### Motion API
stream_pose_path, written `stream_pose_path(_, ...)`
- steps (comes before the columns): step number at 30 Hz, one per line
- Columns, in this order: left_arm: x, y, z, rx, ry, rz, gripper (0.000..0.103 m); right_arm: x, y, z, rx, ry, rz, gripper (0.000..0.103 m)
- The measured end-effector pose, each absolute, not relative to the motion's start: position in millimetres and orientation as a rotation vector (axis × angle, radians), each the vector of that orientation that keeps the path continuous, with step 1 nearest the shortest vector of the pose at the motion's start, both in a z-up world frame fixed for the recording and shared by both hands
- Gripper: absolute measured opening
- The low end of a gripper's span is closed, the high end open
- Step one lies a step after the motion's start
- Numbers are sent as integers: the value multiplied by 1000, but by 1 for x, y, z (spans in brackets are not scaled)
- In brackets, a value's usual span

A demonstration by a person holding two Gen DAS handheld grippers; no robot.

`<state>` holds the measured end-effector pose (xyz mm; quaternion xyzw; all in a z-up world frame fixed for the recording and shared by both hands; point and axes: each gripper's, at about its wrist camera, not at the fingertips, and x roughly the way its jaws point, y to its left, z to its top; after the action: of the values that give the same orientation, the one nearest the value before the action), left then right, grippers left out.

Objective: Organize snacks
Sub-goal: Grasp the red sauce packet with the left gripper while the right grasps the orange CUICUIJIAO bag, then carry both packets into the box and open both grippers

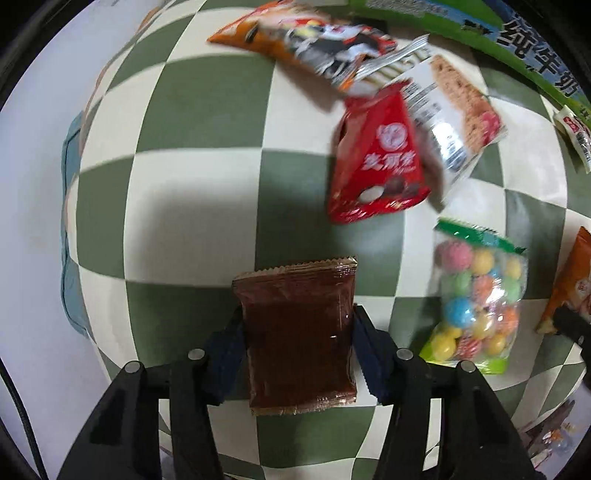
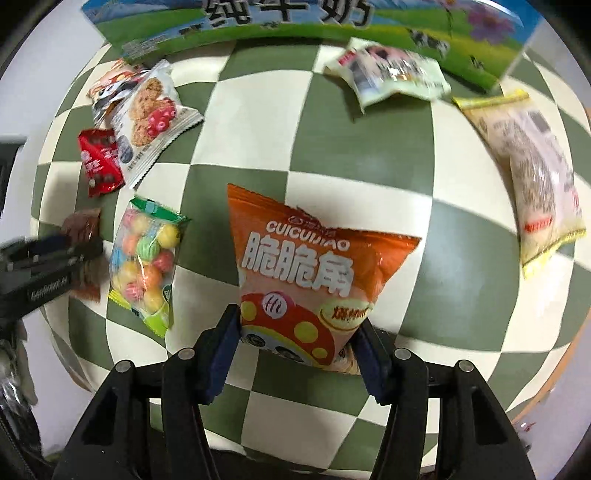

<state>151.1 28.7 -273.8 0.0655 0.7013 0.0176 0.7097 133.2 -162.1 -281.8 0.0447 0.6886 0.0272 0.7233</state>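
Note:
My left gripper (image 1: 297, 332) is shut on a brown snack packet (image 1: 299, 332), its blue pads pressing both side edges above the green-and-white checkered cloth (image 1: 184, 206). My right gripper (image 2: 297, 338) is shut on the lower end of an orange chips bag (image 2: 306, 273). The left gripper also shows at the left edge of the right wrist view (image 2: 44, 262), with the brown packet (image 2: 83, 225) in it.
A red chocolate packet (image 1: 373, 162), a cereal bar packet (image 1: 454, 110), an orange-and-white bag (image 1: 310, 40) and a bag of coloured candy balls (image 1: 476, 306) lie ahead. A green milk carton (image 2: 295, 22), a pale green bag (image 2: 391, 74) and a yellow-edged bag (image 2: 532, 170) lie farther off.

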Motion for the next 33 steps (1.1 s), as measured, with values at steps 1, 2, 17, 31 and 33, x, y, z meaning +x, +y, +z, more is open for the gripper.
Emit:
stream_pose_path(1,151,27,-276,145,1557,43,54,134,-166,-283,134,1520,53,65)
stream_pose_path(2,151,26,-277,147,1559,48,54,137,-171,-284,172,1522,43,67)
stream_pose_path(17,138,25,-225,66,1468,24,51,141,-221,-265,317,1449,2,52)
stream_pose_path(31,268,-54,-39,-129,1224,-337,51,197,-240,-98,371,1150,158,52)
stream_pose_path(33,299,-71,-40,-126,1239,-352,51,224,-242,-85,347,1118,128,52)
